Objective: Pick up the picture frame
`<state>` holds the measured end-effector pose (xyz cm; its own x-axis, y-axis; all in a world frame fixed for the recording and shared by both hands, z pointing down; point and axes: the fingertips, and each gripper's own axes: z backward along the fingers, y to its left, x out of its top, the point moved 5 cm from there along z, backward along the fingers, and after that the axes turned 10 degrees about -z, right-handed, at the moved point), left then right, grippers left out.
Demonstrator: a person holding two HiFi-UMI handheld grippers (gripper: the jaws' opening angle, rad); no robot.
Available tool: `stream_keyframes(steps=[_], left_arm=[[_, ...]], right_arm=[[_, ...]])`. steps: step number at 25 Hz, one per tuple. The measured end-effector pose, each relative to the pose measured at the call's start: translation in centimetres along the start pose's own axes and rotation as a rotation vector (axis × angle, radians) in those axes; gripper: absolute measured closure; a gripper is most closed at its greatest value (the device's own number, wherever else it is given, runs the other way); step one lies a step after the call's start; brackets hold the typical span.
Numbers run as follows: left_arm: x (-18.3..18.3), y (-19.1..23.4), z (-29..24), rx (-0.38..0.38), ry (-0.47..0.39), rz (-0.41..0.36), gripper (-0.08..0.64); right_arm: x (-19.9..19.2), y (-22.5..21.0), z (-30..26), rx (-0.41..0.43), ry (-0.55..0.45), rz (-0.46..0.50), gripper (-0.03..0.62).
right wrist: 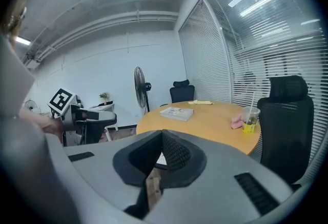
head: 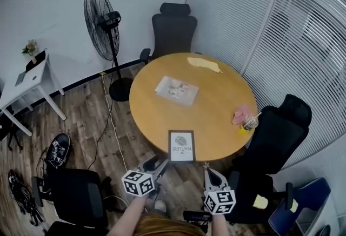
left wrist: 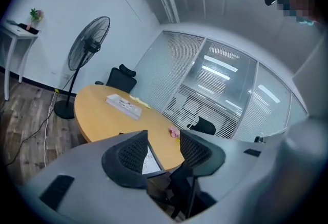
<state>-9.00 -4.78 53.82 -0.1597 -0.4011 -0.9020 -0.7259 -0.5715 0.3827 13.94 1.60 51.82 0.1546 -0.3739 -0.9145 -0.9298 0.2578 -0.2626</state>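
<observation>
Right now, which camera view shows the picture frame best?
The head view: the whole picture frame shows, unobstructed, at the table's near edge. The left gripper view shows only a slice between its jaws; the right gripper view only a sliver behind its jaws.

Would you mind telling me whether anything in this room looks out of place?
A single shoe lies on the wood floor left of the table, and the picture frame lies flat right at the table's near edge.

Head view looks steeply down on the round table (head: 216,105); the 2 gripper views face it from low nearby.
</observation>
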Motion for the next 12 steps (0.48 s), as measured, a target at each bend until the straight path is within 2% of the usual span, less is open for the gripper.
stream_keyframes(steps=[4, 9, 12], left_arm=[[0.8, 1.7, -1.3, -0.007, 0.001, 0.008, 0.354], [0.2, 3.4, -2.0, -0.006, 0.027, 0.040, 0.354], [-0.5, 3.6, -2.4, -0.011, 0.045, 0.054, 0.354]], right_arm=[[0.6, -0.6, -2.4, -0.012, 0.001, 0.016, 0.580], [1.8, -1.0, -3.1, -0.024, -0.037, -0.054, 0.580], [2.3, -1.3, -2.7, -0.043, -0.045, -0.051, 0.580]])
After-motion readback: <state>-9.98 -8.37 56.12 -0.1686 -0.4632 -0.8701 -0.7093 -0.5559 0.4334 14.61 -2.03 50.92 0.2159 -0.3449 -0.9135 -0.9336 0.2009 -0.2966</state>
